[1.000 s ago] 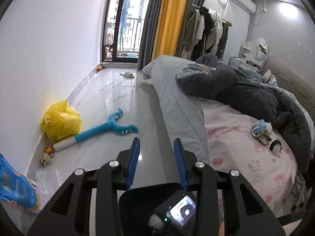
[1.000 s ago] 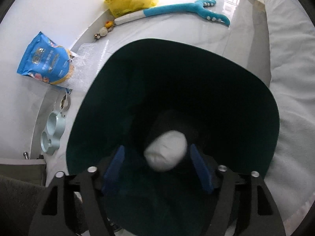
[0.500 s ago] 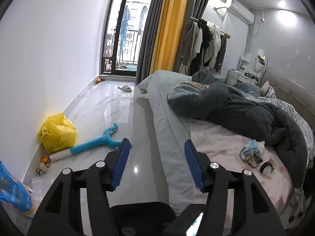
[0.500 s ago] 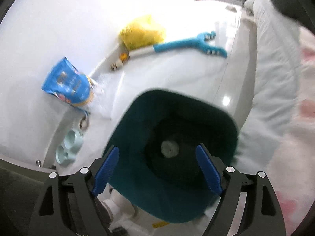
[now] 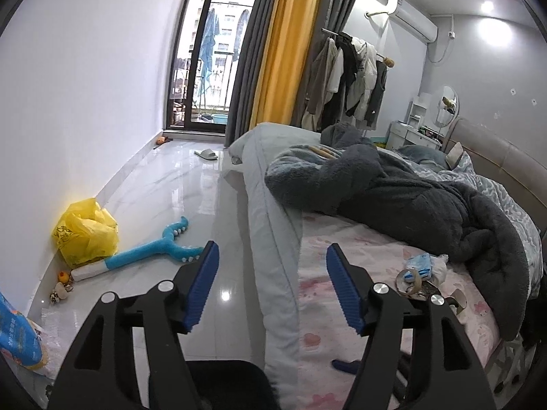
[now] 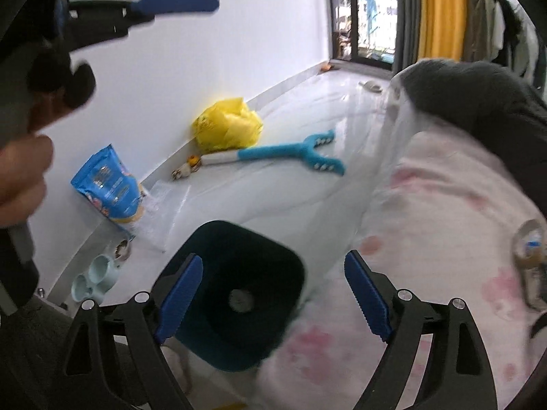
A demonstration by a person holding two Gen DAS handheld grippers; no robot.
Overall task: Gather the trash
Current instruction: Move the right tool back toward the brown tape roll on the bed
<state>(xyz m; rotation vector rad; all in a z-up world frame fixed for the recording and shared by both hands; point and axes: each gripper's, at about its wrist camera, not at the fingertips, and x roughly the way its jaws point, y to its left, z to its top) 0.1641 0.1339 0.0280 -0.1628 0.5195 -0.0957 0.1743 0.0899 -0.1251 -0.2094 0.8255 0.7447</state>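
A dark teal bin (image 6: 208, 239) stands on the floor beside the bed, with a white wad (image 6: 241, 300) lying at its bottom. High above it is my right gripper (image 6: 273, 261), jaws opening, nothing between them. My left gripper (image 5: 272, 251) is aimed over the edge of the bed (image 5: 273, 273), jaws opening and empty. One of the left gripper's pads (image 6: 177, 2) shows at the upper left of the right wrist view. On the pink sheet lie a blue packet with white tissue (image 5: 422, 264) and tape rings (image 5: 410, 282).
Along the wall lie a yellow plastic bag (image 5: 85, 232), a long blue toy (image 5: 154, 249), small toys (image 5: 61, 285) and a blue pouch (image 6: 109, 184). A pale pet bowl (image 6: 95, 273) sits near the bin. A dark blanket (image 5: 393, 191) covers the far part of the bed.
My right gripper has risen well above the bin and opened; the white wad left its jaws and now lies at the bin's bottom. The left gripper has opened wider and lifted away from the bin.
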